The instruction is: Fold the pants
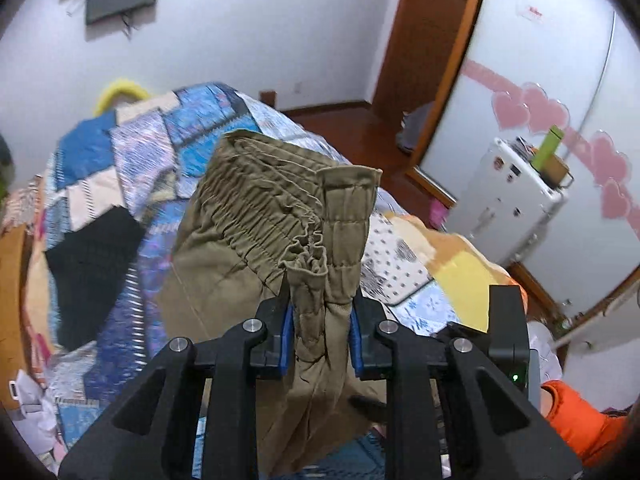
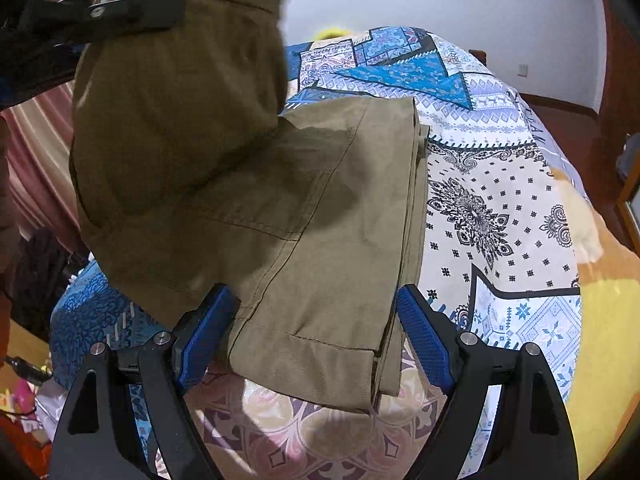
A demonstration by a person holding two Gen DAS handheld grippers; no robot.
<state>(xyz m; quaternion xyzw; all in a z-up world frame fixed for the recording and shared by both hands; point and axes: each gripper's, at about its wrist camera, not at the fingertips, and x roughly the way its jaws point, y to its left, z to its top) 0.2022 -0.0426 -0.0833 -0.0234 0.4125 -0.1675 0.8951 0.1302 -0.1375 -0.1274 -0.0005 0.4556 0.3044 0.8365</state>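
Observation:
The olive-khaki pants (image 2: 320, 216) lie folded lengthwise on the patchwork bedspread (image 2: 500, 200), leg hems nearest the right wrist camera. My left gripper (image 1: 322, 320) is shut on the elastic waistband (image 1: 280, 208) and holds it lifted above the bed; it shows at the top left of the right wrist view (image 2: 100, 12), with the cloth draping down from it. My right gripper (image 2: 316, 332) is open, its blue pads (image 2: 424, 336) standing either side of the hem end just above the bed, not clamping it.
A black garment (image 1: 92, 272) lies on the bed's left side. A white appliance (image 1: 508, 196) stands by the wall with pink hearts. A wooden door (image 1: 432, 40) and dark floor lie beyond the bed. An orange item (image 1: 580, 424) is at lower right.

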